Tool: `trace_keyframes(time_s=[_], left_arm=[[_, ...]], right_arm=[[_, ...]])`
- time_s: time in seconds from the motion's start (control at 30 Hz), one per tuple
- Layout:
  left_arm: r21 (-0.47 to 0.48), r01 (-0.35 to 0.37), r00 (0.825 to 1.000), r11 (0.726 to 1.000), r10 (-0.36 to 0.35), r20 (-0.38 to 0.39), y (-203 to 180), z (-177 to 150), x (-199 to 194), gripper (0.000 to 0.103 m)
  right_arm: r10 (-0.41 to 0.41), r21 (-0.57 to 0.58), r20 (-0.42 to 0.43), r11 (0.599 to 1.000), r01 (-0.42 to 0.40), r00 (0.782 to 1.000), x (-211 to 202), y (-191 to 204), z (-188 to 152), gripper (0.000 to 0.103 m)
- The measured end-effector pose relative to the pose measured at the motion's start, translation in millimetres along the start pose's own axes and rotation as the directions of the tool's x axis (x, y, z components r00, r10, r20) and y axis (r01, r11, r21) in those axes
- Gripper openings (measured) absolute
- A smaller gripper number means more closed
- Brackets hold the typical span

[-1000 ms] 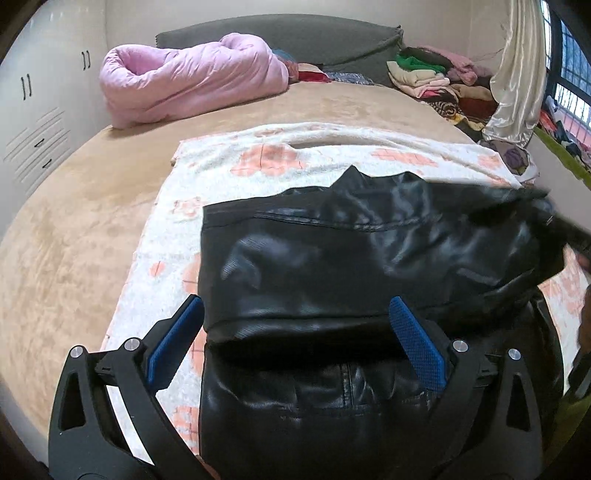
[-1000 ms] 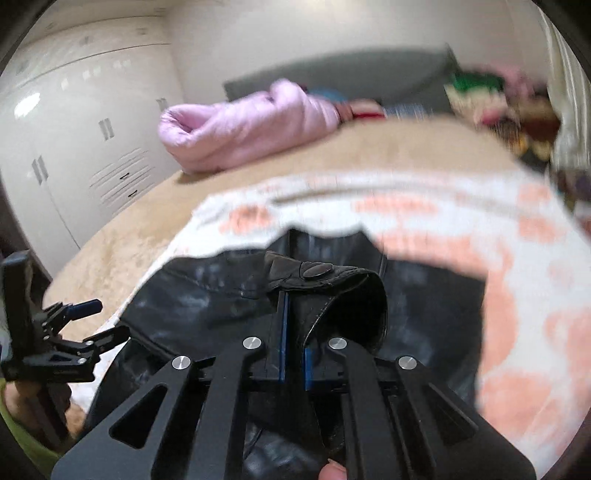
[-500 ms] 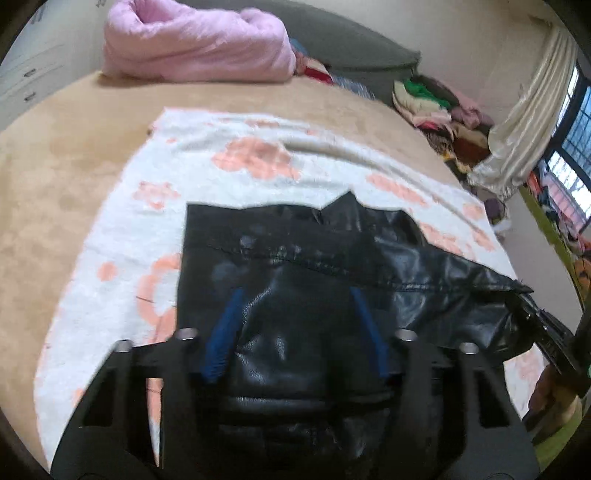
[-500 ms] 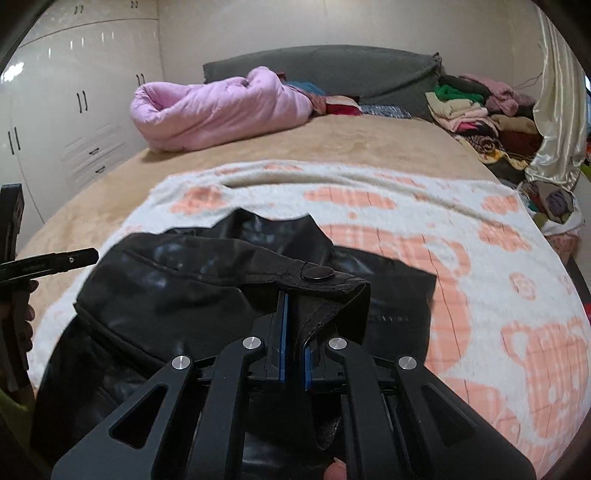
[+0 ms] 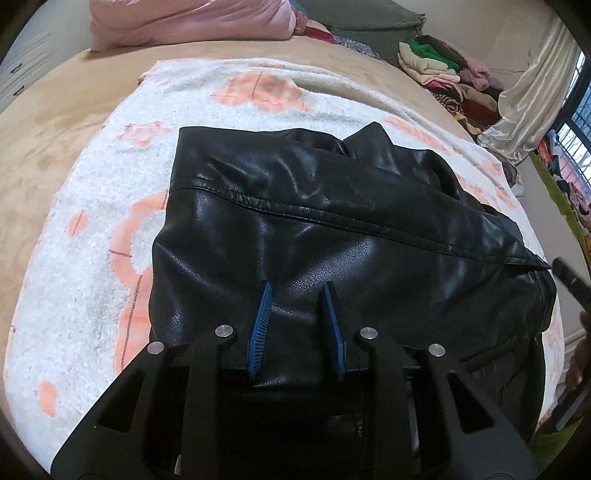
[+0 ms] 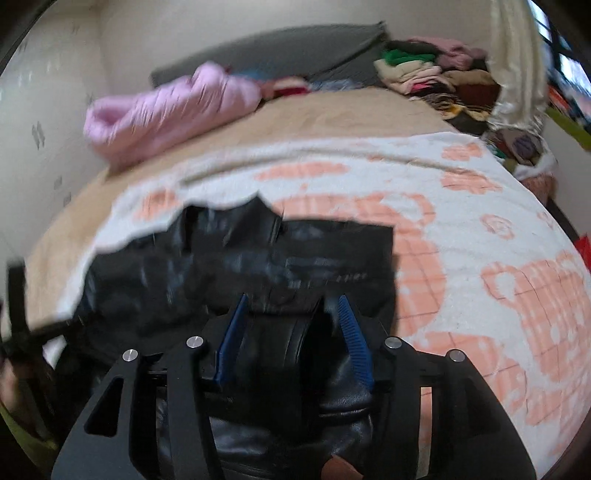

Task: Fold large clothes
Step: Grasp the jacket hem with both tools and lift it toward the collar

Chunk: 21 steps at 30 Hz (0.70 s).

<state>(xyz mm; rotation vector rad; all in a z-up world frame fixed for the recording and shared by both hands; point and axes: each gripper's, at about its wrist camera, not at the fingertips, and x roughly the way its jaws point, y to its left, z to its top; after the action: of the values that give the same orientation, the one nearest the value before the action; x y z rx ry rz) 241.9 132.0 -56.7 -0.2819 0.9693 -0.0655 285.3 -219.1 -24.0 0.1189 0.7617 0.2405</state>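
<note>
While no brand, label or readable writing shows anywhere, the black leather jacket [image 5: 332, 229] fills the middle of both views, lying folded on a white blanket [image 5: 92, 236] with orange-pink patterns. A stitched seam crosses its top layer from nine o'clock toward three o'clock in the left wrist view, and the collar peaks at twelve o'clock of the garment.

The left gripper [image 5: 297, 291] sits at six o'clock over the near part of the jacket, its blue pads [image 5: 260, 325] parted with a narrow gap and leather bulging between them; whether they actually pinch it I cannot tell. The right gripper [image 6: 291, 306] sits at six o'clock in its own blurred view, its blue pads [image 6: 354, 339] spread apart with a rounded roll of jacket leather between them, not clamped.

At three o'clock of the left wrist view, a dark bar of the other tool shows beside the jacket's edge, next to a bit of the person's hand [image 5: 580, 362].

The blanket lies on a tan bed cover [image 5: 48, 147]. At eleven o'clock a pink quilt [image 5: 192, 18] is bunched against a grey headboard [image 6: 280, 55]. At one o'clock a pile of folded clothes [image 5: 439, 62] is stacked in the open, not inside any bin or basket, with a pale curtain [image 5: 532, 99] hanging beside it. White wardrobe doors [image 6: 44, 122] stand at nine o'clock in the right wrist view.
</note>
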Motion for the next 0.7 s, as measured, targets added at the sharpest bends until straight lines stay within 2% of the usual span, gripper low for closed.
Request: trace_keyframes(time_s=[0.13, 0.3, 0.47, 0.53, 0.7], left_arm=[[-0.002, 0.0, 1.0, 1.0, 0.0, 0.003, 0, 0, 0, 0.021], [0.005, -0.005, 1.0, 1.0, 0.005, 0.007, -1, -2, 0, 0.021], [0.025, -0.023, 1.0, 0.999, 0.023, 0.012, -5, -4, -1, 0.021], [0.026, -0.023, 1.0, 0.999, 0.023, 0.01, -6, -3, -1, 0.021], [0.038, -0.03, 1.0, 0.999, 0.029, 0.01, -8, -1, 1, 0.021]], right_arm=[[0.029, -0.018, 0.013, 0.999, -0.029, 0.999, 0, 11, 17, 0.04], [0.051, -0.141, -0.054, 0.988, -0.058, 0.997, 30, 53, 26, 0.039], [-0.052, -0.182, -0.205, 0.983, 0.014, 0.977, 81, 59, 10, 0.031], [-0.048, -0.164, -0.262, 0.986, 0.004, 0.964, 100, 51, 1, 0.031], [-0.047, -0.176, -0.257, 0.984, 0.001, 0.965, 112, 49, -10, 0.032]])
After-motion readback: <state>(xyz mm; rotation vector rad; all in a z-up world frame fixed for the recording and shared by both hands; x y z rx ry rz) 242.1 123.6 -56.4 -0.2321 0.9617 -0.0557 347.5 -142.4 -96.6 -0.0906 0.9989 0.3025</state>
